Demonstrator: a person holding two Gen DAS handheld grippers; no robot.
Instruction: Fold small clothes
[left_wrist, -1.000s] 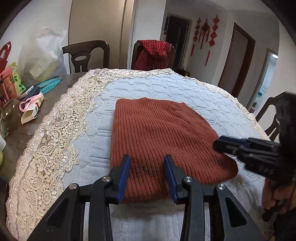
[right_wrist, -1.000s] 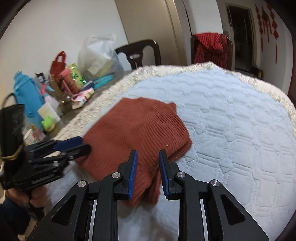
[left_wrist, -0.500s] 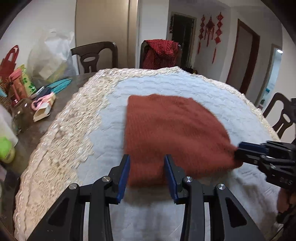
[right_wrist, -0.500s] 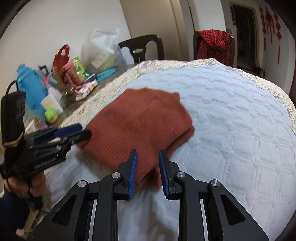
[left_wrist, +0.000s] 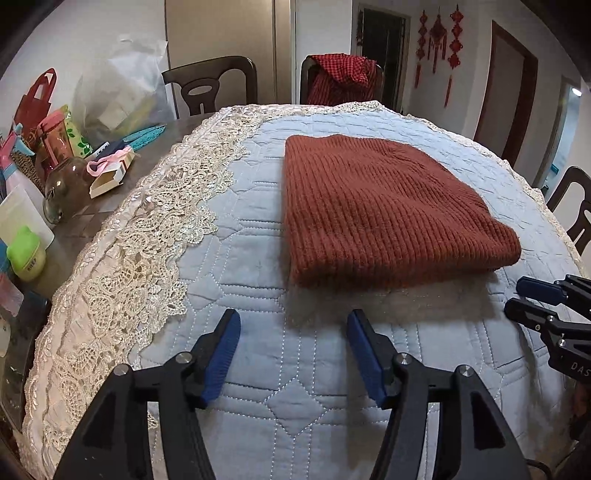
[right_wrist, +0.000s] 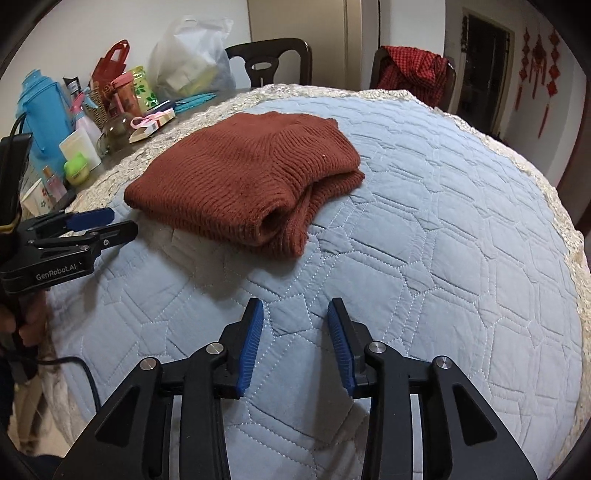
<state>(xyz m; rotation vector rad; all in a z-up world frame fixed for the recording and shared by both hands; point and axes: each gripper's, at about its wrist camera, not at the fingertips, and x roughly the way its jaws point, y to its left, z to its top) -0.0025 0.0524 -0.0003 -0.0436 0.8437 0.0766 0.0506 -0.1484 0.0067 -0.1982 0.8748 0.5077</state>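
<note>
A rust-brown ribbed knit garment (left_wrist: 380, 210) (right_wrist: 251, 173) lies folded into a thick rectangle on the pale blue quilted cover (left_wrist: 258, 251) (right_wrist: 424, 229). My left gripper (left_wrist: 291, 325) hangs over the bare quilt short of the garment's near edge, its jaws opening with nothing between them. It also shows at the left of the right wrist view, left gripper (right_wrist: 122, 223). My right gripper (right_wrist: 295, 312) is likewise back from the garment, jaws opening and empty over the quilt. Its fingertips (left_wrist: 535, 291) enter the left wrist view from the right.
The quilt has a cream lace border (left_wrist: 147, 229). On the bare table to the left stand a blue jug (right_wrist: 40, 110), bottles, a glass jar (left_wrist: 68, 184), a red bag (right_wrist: 110, 62) and a white plastic bag (left_wrist: 122, 85). Dark chairs (left_wrist: 210, 81) stand behind; one holds a red checked cloth (left_wrist: 343, 74).
Both grippers let go of the garment's near edge, drew back toward me and opened wider. The garment now lies alone, folded, farther up in both views.
</note>
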